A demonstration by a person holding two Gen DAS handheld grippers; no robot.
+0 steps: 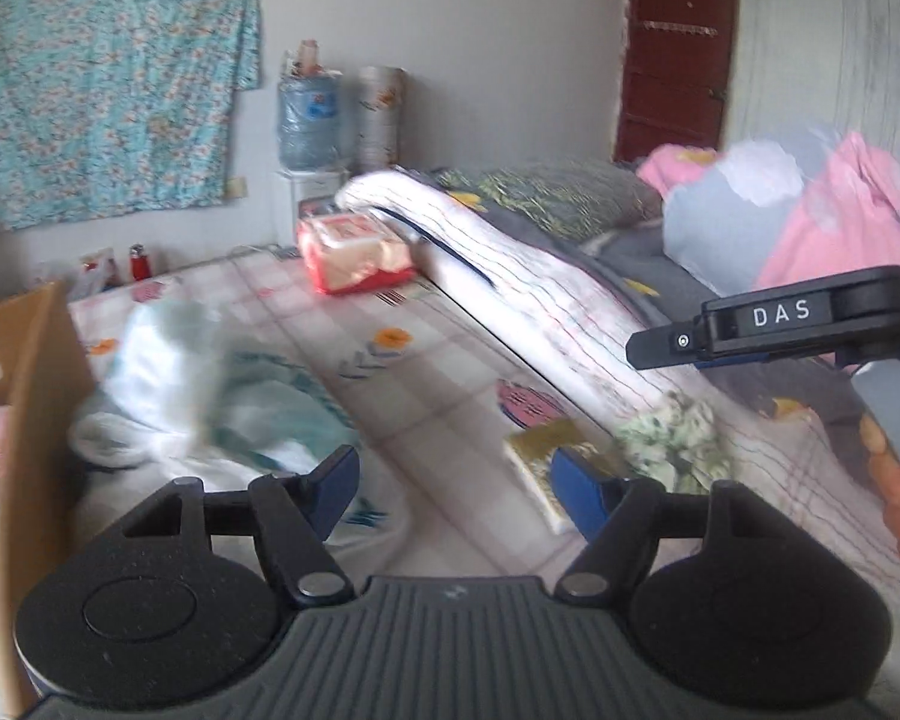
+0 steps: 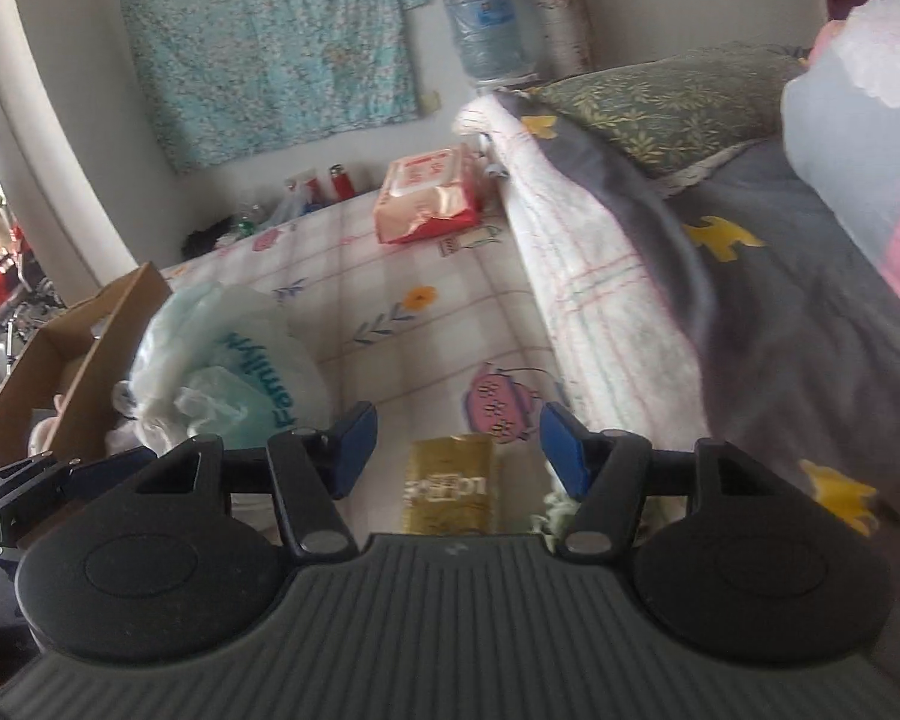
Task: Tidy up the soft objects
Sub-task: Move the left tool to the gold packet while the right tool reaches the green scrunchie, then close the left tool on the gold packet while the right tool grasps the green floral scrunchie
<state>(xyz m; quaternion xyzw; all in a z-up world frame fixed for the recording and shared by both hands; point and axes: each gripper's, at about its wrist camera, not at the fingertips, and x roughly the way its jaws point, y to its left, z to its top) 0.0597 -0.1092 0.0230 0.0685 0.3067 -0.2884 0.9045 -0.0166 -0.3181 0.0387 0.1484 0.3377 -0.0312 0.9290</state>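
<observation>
The bed (image 2: 450, 324) has a white sheet with a check pattern and little flowers; a thick white quilt (image 2: 594, 276) with thin lines and a dark grey blanket (image 2: 810, 300) with yellow shapes are piled along its right side; a green leafy pillow (image 2: 672, 102) lies on top of them, and a pink and blue bundle (image 1: 810, 204) sits past it. On the wall hangs a blue flowery cloth (image 2: 270, 42); a big water bottle (image 2: 489, 30) stands in the corner, and a dark red door (image 1: 675, 54) shows in the left view.

A white plastic bag (image 2: 228, 360) lies on the sheet next to a brown cardboard box (image 2: 84, 348); the green word on the bag is upside down and I cannot read all of it. A red pack of wipes (image 2: 429, 198) lies farther back by the quilt. A small gold packet (image 2: 450, 486) lies close in front, with writing too blurry to read; a scrap of green and white cloth (image 1: 672, 432) lies just beside it.

The left gripper (image 1: 453, 489) is wide apart and holds nothing; the right gripper (image 2: 453, 450) is also wide apart and holds nothing, right above the gold packet. In the left view the side of the right gripper says "DAS".
</observation>
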